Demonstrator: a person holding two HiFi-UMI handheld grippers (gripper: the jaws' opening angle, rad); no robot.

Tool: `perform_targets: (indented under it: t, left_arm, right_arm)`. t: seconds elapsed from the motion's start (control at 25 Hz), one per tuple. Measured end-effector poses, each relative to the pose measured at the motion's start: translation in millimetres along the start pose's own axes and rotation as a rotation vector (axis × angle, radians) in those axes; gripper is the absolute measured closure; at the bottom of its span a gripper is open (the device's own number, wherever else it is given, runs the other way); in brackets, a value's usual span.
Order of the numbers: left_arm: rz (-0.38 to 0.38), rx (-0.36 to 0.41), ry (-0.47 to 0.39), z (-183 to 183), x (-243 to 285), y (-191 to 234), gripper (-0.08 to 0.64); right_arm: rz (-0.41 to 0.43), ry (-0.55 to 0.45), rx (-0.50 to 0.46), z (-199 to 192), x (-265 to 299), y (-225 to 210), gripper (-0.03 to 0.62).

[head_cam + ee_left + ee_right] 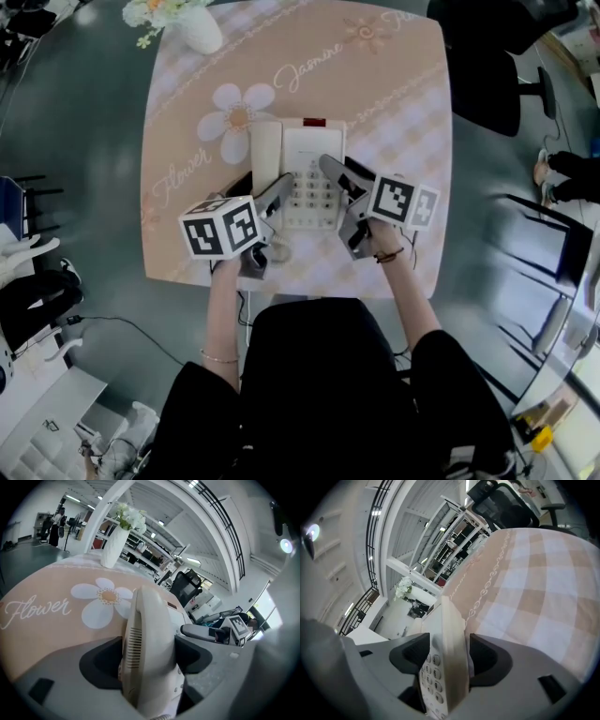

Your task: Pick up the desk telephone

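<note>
**Both claws wide around the phone, phone down on the table**

Left gripper (149, 657): jaws spread wide, one dark pad on each side of the cream handset (151, 634). The pads sat close to its flanks with no squeeze visible. The handset lay in its cradle along the left side of the desk telephone (314, 178).

Right gripper (449, 654): jaws wide too, straddling the phone's right edge next to the keypad (433, 677). A slim gap showed at the right-hand pad. Neither claw carried anything.

Edges and clearance:
- The phone sat about mid-width on the table (394, 122), nearer the person's edge than the far one.
- Bare cloth (187, 141) lay open to the left and right of the phone, and a wider strip lay beyond it.
- Both grippers came in from the near edge and angled inward, with the phone body between them.
- The table corners were rounded, and grey floor (84, 122) ran all around them.

Surface and room:
- The cloth was peach and white check with a white daisy print and script lettering.
- A black office chair (487, 75) stood off the far right corner, well apart from the phone.
- The gripper views showed white beams, railings and shelving beyond the table.
- The person (328, 394), in black, was tight against the near edge.

Containers: a white vase (199, 30) stood upright at the far left corner, well apart from the phone. It held pale flowers (159, 11).
</note>
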State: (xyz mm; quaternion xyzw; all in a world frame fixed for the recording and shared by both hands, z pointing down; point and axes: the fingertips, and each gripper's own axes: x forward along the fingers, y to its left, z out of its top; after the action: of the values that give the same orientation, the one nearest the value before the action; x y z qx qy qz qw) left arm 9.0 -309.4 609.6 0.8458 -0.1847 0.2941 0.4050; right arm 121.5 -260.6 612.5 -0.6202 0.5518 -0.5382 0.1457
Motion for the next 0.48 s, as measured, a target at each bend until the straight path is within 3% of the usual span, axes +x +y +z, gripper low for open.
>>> perform_targets:
  t: [0.48]
  left_arm:
    - [-0.05, -0.015, 0.025, -3.6, 0.3, -3.3, 0.244]
  right_arm:
    - [0.038, 0.063, 0.019, -5.8, 3.0, 3.9, 0.374]
